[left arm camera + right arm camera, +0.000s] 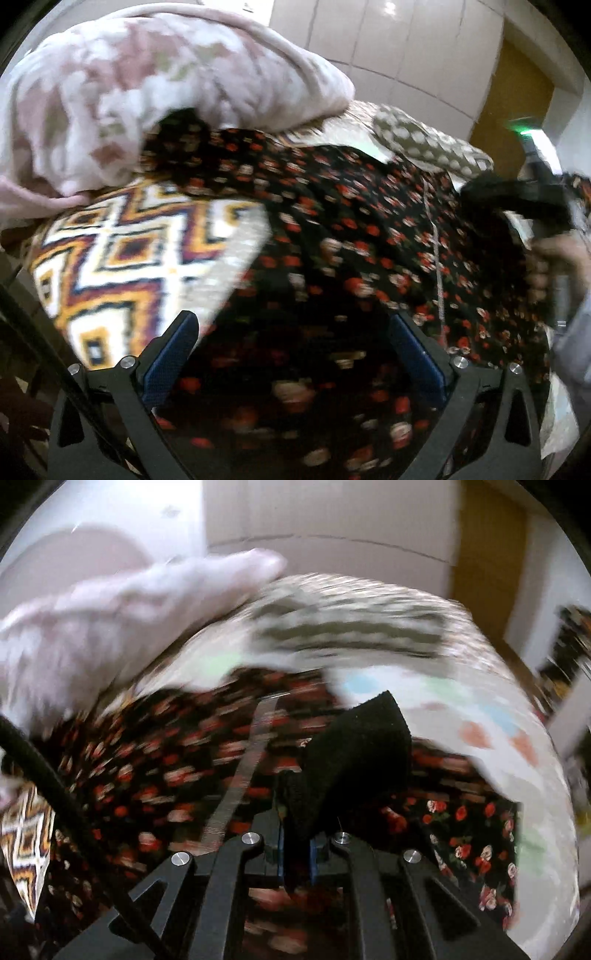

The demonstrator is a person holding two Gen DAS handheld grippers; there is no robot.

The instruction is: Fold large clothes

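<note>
A large black garment with red and cream flowers lies spread on a bed; it also shows in the right wrist view. My left gripper is open just above its near part, with nothing between the blue pads. My right gripper is shut on a black fabric corner of the garment, which sticks up past the fingers. A silver zipper strip runs along the cloth to its left. In the left wrist view the right gripper is at the far right, held by a hand.
A pink and white fleece blanket is heaped at the back left. A zigzag patterned bedspread lies under the garment. A dotted pillow and a pastel dotted sheet lie behind. A wooden door stands beyond.
</note>
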